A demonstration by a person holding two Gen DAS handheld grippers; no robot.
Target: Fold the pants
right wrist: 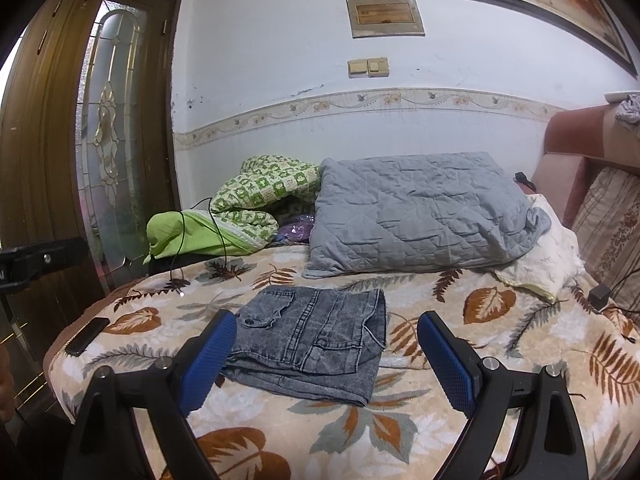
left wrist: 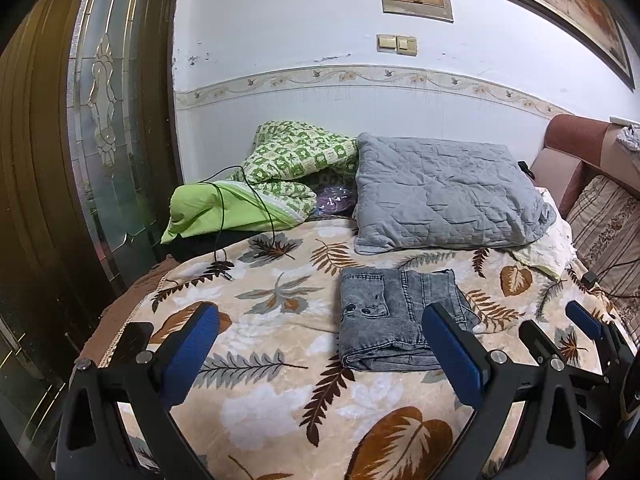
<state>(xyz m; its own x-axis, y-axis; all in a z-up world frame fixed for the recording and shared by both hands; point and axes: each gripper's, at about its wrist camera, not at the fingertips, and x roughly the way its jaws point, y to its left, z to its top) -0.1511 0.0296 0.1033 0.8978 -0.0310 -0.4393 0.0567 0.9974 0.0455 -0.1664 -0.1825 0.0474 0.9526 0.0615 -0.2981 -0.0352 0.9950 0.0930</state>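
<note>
Grey acid-wash denim pants lie folded into a compact rectangle on the leaf-print blanket. They also show in the right wrist view. My left gripper is open and empty, held above the blanket just short of the pants, which lie toward its right finger. My right gripper is open and empty, its fingers spread either side of the pants' near edge, above them. The right gripper also shows at the right edge of the left wrist view.
A grey quilted pillow and a green patterned quilt lie behind the pants against the wall. A black phone lies at the bed's left edge. A black cable crosses the quilt. A charger block lies at the right. A wooden door stands left.
</note>
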